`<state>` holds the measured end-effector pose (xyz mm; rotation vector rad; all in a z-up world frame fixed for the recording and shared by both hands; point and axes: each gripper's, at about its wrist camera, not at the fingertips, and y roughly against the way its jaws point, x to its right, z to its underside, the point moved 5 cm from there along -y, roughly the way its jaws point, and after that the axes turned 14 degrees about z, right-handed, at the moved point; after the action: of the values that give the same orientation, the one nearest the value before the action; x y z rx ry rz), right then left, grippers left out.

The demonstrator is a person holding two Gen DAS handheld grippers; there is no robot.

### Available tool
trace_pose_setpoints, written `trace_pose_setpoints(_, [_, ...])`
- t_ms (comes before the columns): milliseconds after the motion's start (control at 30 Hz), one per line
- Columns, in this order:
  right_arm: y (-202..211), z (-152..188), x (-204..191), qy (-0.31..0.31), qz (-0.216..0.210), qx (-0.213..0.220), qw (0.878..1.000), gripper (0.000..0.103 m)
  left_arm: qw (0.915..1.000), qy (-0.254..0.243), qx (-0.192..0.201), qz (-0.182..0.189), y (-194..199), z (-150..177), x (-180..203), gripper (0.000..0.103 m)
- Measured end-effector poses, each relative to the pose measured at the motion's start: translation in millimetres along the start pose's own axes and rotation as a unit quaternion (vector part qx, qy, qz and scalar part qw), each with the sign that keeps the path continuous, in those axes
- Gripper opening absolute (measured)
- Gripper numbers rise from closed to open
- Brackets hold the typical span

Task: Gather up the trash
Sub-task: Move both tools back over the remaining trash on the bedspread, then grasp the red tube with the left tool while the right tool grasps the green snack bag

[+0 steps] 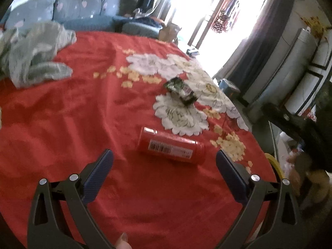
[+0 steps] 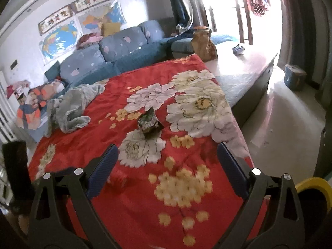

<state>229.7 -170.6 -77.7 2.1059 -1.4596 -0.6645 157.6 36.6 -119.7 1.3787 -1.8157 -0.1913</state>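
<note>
- The left gripper (image 1: 164, 157) hovers over the red bedspread (image 1: 83, 114), jaws wide and empty.
- The red can (image 1: 171, 148) lies on its side just ahead at 12 o'clock, long axis across the jaws, roughly 10 to 4.
- The dark wrapper (image 1: 181, 91) sits farther on, at 12 to 1 o'clock.
- The right gripper (image 2: 167, 157), jaws wide and empty, is farther from the can; the left looks nearer.

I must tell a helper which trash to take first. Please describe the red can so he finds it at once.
On the red flowered blanket, look just ahead of the left gripper. The red can lies on its side there, with a white barcode label. The other trash, a crumpled green wrapper, lies farther away on the white flowers.
</note>
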Motion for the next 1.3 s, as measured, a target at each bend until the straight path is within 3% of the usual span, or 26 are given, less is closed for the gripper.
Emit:
trace_pose_setpoints(100, [-22,-7,-9,0.016,-0.004,-0.01,1.0,0.088,0.9996,0.023,-0.008,0.017,-6,7,-3,0.092])
trace_pose_setpoints(167, [-38,-11,-14,0.023,-0.003,-0.021,1.0,0.088,0.9987,0.036,-0.017,0.032,-13,13,-2,0.081])
trace_pose_setpoints(600, [-122,-16,-63,0.087,-0.014,-0.092,0.992,0.084,0.9954,0.057,-0.026,0.072,-35,13,4,0.08])
trace_pose_setpoints(733, [-140,-14,-75,0.11,-0.004,-0.108,0.988,0.073,0.9949,0.065,-0.024,0.073,-39,9,0,0.077])
trace_pose_setpoints(800, [-148,-12,-77,0.113,0.0,-0.118,0.987,0.06,0.9946,0.069,-0.023,0.074,-40,7,-1,0.077])
trace_pose_setpoints(867, [-152,-11,-73,0.111,0.005,-0.124,0.986,0.037,0.9944,0.073,-0.023,0.073,-41,5,-2,0.075])
trace_pose_setpoints(1167, [-126,-13,-34,0.044,-0.006,-0.099,0.994,0.03,0.9901,0.115,-0.016,0.08,-49,-6,-14,0.07])
trace_pose_setpoints(1300, [-104,-11,-14,0.021,-0.01,-0.083,0.996,0.028,0.9898,0.123,-0.014,0.071,-54,-11,-16,0.058])
